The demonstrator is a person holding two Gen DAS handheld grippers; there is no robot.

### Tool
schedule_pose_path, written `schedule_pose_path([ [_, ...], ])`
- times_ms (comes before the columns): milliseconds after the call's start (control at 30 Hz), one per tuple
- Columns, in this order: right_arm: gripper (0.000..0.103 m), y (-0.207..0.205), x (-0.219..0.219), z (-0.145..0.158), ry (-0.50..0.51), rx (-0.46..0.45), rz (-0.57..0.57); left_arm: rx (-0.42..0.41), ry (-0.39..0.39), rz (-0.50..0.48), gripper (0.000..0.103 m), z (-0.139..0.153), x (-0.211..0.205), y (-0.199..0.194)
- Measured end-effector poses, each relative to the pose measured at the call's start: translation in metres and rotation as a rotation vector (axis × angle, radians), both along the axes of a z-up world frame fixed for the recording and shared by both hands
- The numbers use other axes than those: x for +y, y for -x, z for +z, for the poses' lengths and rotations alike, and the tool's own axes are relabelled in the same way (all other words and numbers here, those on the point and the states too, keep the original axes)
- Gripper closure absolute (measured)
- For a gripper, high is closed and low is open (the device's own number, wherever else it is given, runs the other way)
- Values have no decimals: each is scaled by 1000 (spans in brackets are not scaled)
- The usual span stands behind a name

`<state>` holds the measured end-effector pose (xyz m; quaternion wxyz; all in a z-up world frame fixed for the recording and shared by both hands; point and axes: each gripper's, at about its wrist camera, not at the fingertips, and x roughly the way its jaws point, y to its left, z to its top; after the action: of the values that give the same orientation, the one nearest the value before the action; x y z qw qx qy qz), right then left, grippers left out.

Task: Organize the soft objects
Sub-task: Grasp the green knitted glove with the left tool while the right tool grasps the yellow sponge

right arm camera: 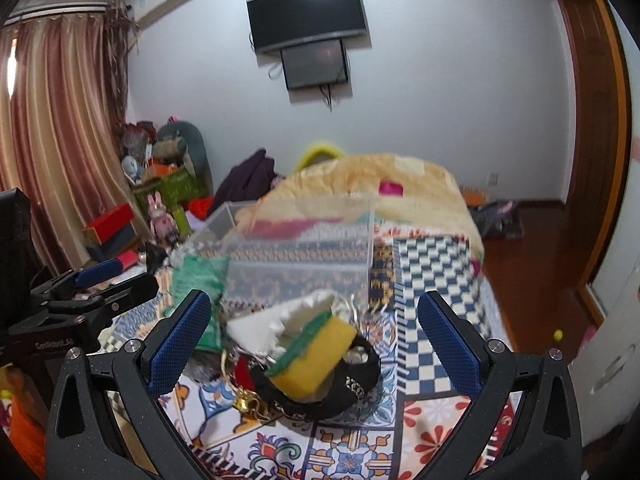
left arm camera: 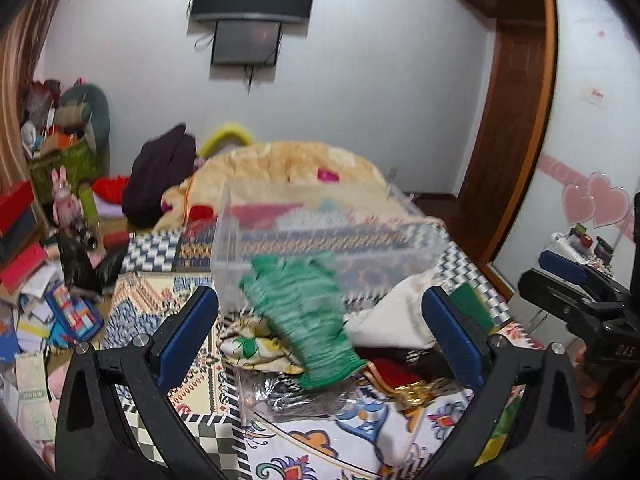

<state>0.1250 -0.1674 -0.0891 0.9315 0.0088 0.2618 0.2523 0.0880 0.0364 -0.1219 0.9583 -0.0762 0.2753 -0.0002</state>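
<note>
Left gripper (left arm camera: 320, 336): hanging wide apart at lower centre of its view, gripping nothing; the fingers are framing the green glove (left arm camera: 302, 320), which suggests it is lining up for that piece.
Right gripper (right arm camera: 314, 344): also spread and grasping nothing, its fingers sitting either side of the sponge (right arm camera: 314, 356) at centre frame.
Glove: lying draped across the pile, its fingertips pointing toward the clear box (left arm camera: 320, 232); blurred, so I cannot tell whether it is resting or in motion.
Sponge: yellow with a green scouring face, lying tilted on a black cloth (right arm camera: 344, 384), uppermost on its side of the pile and so easy to reach.
Box: standing just behind the pile in mid-frame, open on top and looking empty; probably the place where the soft things are going.
Pile: white cloth (left arm camera: 400, 316) and other fabrics are lying heaped on the patterned bedspread (right arm camera: 436, 264), overlapping one another.
Stage: judging by the empty-looking box, sorting is only beginning.
Risk: lifting the glove may be dragging neighbouring cloth along.
</note>
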Motion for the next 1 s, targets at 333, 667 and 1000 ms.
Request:
schedule_pose_path([
  [333, 11, -17, -1, -32, 19, 105, 17, 123, 68, 27, 16, -35, 17, -38],
  [667, 53, -27, 3, -43, -18, 194, 66, 132, 93, -13, 52, -44, 14, -45],
  [1000, 65, -19, 3, -32, -6, 137, 58, 84, 87, -34, 84, -28, 15, -26],
])
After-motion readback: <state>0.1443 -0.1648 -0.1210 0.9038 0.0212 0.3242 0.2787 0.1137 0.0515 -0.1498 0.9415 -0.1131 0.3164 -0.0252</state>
